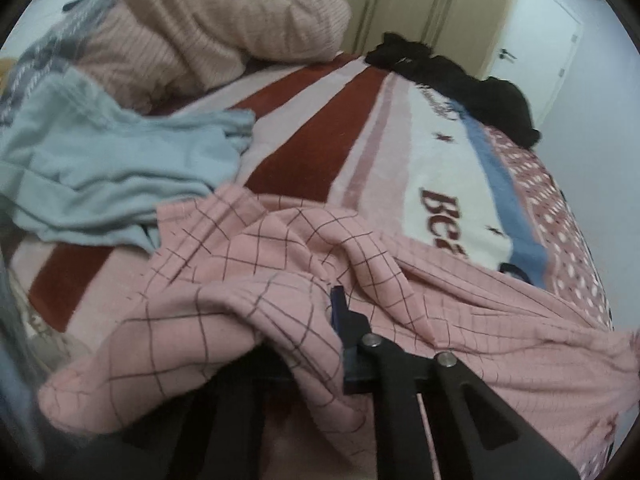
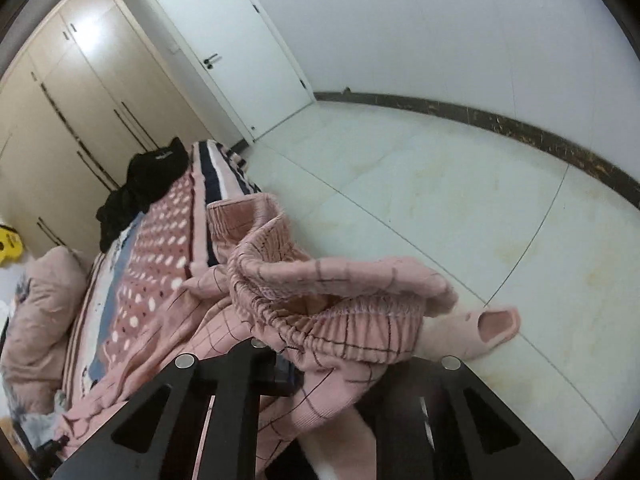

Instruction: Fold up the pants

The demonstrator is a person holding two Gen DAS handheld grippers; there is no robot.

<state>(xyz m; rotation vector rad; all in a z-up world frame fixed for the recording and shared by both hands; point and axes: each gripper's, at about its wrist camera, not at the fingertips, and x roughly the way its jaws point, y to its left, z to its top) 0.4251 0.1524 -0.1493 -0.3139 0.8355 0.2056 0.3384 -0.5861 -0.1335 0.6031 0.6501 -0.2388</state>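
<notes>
The pink checked pants (image 1: 280,272) lie rumpled across the striped blanket (image 1: 328,136) on the bed. My left gripper (image 1: 332,320) is shut on a fold of the pants near the cuff end; cloth drapes over its left finger, and its blue-tipped finger (image 1: 339,312) shows. In the right wrist view the elastic waistband of the pants (image 2: 344,316) hangs open off the bed's edge. My right gripper (image 2: 316,364) is shut on the waistband, with fabric covering the fingertips.
A light blue garment (image 1: 112,160) and a pink ribbed quilt (image 1: 208,28) lie at the left of the bed. A black garment (image 1: 460,80) lies at the far end. A pink slipper (image 2: 480,328) is on the tiled floor. A wardrobe (image 2: 80,112) and a white door (image 2: 236,44) stand behind.
</notes>
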